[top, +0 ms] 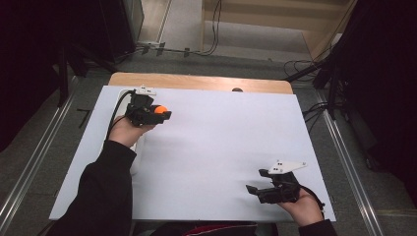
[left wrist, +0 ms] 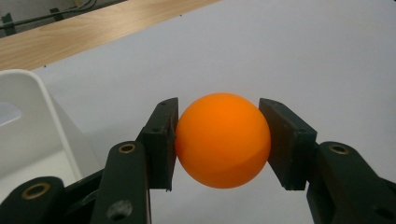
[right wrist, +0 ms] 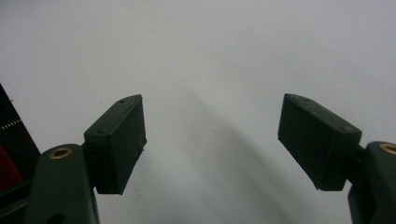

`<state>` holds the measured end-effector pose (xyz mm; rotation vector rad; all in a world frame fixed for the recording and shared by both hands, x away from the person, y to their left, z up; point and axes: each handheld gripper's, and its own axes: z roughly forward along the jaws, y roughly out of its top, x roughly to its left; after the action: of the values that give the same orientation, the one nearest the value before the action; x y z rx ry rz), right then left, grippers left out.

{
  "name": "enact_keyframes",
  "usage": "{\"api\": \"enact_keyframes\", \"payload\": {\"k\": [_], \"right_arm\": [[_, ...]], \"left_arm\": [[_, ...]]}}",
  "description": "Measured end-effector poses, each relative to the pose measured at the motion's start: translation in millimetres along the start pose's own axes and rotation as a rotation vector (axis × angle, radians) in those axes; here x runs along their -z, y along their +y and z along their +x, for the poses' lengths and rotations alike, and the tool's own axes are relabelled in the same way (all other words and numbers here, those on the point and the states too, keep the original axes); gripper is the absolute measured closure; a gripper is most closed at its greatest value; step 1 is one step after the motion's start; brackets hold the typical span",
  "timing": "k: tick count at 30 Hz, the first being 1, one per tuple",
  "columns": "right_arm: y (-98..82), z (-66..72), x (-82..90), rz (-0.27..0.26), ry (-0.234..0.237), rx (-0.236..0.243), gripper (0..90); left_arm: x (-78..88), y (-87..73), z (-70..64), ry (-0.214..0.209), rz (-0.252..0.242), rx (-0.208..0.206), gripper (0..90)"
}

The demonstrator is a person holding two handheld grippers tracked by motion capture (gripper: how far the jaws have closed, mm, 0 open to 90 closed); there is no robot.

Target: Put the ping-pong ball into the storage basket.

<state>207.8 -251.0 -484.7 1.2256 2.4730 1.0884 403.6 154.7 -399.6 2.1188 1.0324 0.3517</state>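
Note:
An orange ball (top: 160,109) sits between the jaws of my left gripper (top: 162,114), held above the far left of the white table sheet (top: 221,147). In the left gripper view the ball (left wrist: 222,140) is pressed on both sides by the black pads (left wrist: 159,140), with the gripper (left wrist: 222,142) shut on it. My right gripper (top: 256,182) rests near the table's front right, pointing left. Its jaws stand wide apart over bare white sheet in the right gripper view, the gripper (right wrist: 210,140) open with nothing between them.
A white bin (left wrist: 28,126) stands just left of the held ball, at the table's left edge (top: 136,157). A wooden tabletop strip (top: 196,81) runs along the far edge. Cables and dark stands lie on the floor beyond.

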Motion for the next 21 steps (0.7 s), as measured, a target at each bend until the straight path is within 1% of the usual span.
{"api": "enact_keyframes", "payload": {"k": [9, 11, 16, 20, 21], "right_arm": [[0.1, 0.4, -0.7, 0.003, 0.0, 0.002, 21.7], [0.1, 0.6, -0.7, 0.006, 0.002, -0.002, 21.8], [0.1, 0.7, -0.8, 0.004, 0.003, 0.0, 21.7], [0.1, 0.2, -0.7, 0.002, 0.0, 0.004, 21.8], [0.1, 0.1, -0.8, 0.002, 0.0, 0.004, 21.7]], "left_arm": [[4.9, -2.3, 8.7, 0.014, -0.004, 0.026, 49.1], [6.0, -2.5, 10.5, 0.018, -0.004, 0.02, 49.1], [7.9, -3.5, 13.2, 0.029, -0.01, 0.033, 49.1], [10.8, -4.2, 17.7, 0.037, -0.008, 0.034, 49.1], [10.9, -4.5, 18.3, 0.041, -0.013, 0.042, 49.1]]}}
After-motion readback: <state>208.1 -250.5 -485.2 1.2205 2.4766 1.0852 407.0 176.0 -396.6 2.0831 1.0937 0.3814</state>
